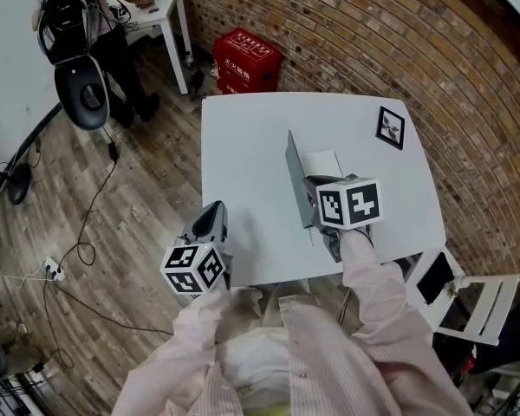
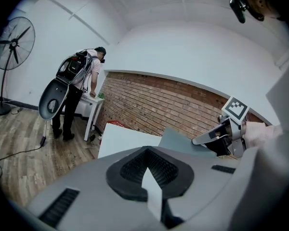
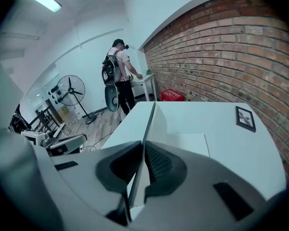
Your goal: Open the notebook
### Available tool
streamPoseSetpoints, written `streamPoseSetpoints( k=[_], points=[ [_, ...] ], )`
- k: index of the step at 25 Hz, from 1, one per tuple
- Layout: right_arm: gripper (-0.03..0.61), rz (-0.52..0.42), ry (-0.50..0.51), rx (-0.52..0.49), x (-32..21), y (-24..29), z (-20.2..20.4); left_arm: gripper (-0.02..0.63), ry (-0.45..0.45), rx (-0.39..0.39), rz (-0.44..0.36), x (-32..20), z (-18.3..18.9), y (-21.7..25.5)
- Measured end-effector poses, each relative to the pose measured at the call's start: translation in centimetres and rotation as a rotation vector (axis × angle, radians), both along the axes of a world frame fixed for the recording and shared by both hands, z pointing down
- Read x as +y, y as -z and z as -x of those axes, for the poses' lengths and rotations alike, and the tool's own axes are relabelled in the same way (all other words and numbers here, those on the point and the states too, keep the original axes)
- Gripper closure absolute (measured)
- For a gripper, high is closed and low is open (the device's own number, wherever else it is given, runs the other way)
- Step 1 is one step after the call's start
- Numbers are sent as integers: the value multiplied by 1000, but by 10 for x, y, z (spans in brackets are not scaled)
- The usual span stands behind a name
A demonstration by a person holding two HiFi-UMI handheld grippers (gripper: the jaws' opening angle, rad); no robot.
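Cover-lifting step: right gripper clamped on notebook cover, held upright mid-table. Left gripper closed, idle by near edge. Next: swing cover over, flat.

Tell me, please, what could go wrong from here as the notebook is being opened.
1. The right gripper pinches only the thin cover, which stands nearly upright; it could slip from the fingers and drop shut.
2. The left gripper is off the notebook, so nothing pins it down; it may slide or lift.
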State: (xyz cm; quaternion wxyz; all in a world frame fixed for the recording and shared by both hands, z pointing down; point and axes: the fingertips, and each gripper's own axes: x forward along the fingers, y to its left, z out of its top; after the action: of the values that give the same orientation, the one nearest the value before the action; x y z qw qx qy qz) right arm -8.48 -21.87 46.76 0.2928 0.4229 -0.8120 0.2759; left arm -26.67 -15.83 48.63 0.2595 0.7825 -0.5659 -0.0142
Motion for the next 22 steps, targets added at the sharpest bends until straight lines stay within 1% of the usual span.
streamPoseSetpoints(
  k=[4, 9, 14, 18, 22],
  points=[
    [552, -55, -6, 91, 5, 0, 11, 621, -4, -4, -4, 7, 14, 1],
    [552, -94, -3, 165, 7, -2, 27, 621, -5, -9, 1, 14, 23, 0],
    [551, -114, -3, 186, 9, -12, 40, 621, 9, -12, 9, 21, 25, -3],
    [551, -149, -3, 221, 12, -17, 49, 621, 52, 21, 12, 23, 29, 0],
    [549, -145, -4, 165, 14, -23, 61, 621, 75, 7, 15, 27, 28, 2]
  ],
)
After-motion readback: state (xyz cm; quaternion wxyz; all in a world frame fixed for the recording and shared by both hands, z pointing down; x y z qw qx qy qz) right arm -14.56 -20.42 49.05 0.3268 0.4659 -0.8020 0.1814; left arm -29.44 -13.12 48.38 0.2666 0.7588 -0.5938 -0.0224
